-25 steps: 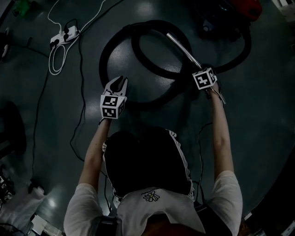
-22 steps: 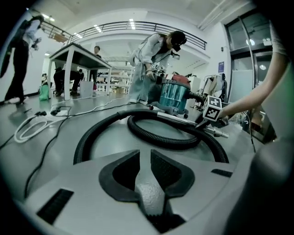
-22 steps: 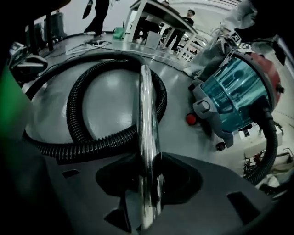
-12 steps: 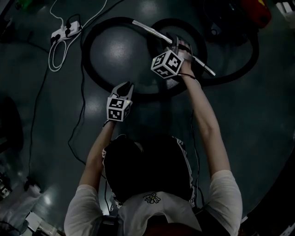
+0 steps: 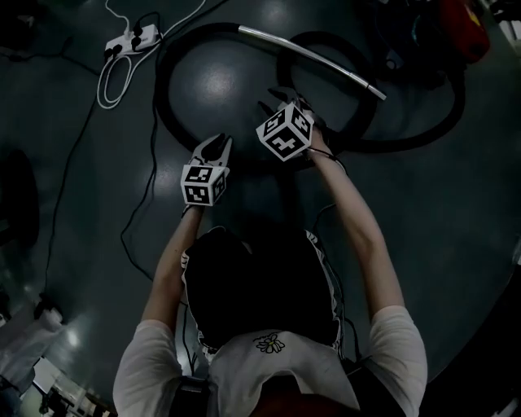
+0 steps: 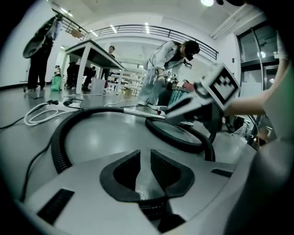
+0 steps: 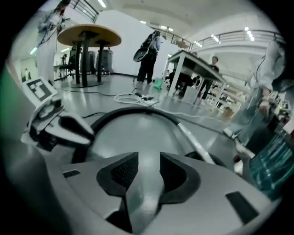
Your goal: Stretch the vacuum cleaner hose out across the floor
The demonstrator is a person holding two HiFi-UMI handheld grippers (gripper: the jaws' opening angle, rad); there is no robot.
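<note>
While the hose (image 5: 199,31) lies curled in two overlapping loops on the dark floor ahead of the person, neither gripper holds it. Left gripper (image 6: 146,160): jaws drawn to a narrow slit, nothing between them, just by the near arc of the left loop. Right gripper (image 7: 148,170): jaws slightly wider, also empty, above where the loops cross. Judged handling: ribbed black hose looks light, limp and springy, and likely to curl back. The ribs should give the pads purchase. Metal wand (image 5: 309,57) at its end is stiff and smooth, probably slippery, so the ribbed part just behind it seems the better hold. Around: white power strip (image 5: 134,41) and its looped white cable (image 5: 114,81) close outside the left loop, thin black cable (image 5: 151,187) trailing down the floor, red vacuum body (image 5: 464,24) at top right. Those cables could snag a sweeping hose. Bystanders (image 6: 170,69) and tables (image 6: 92,48) stand well apart.
</note>
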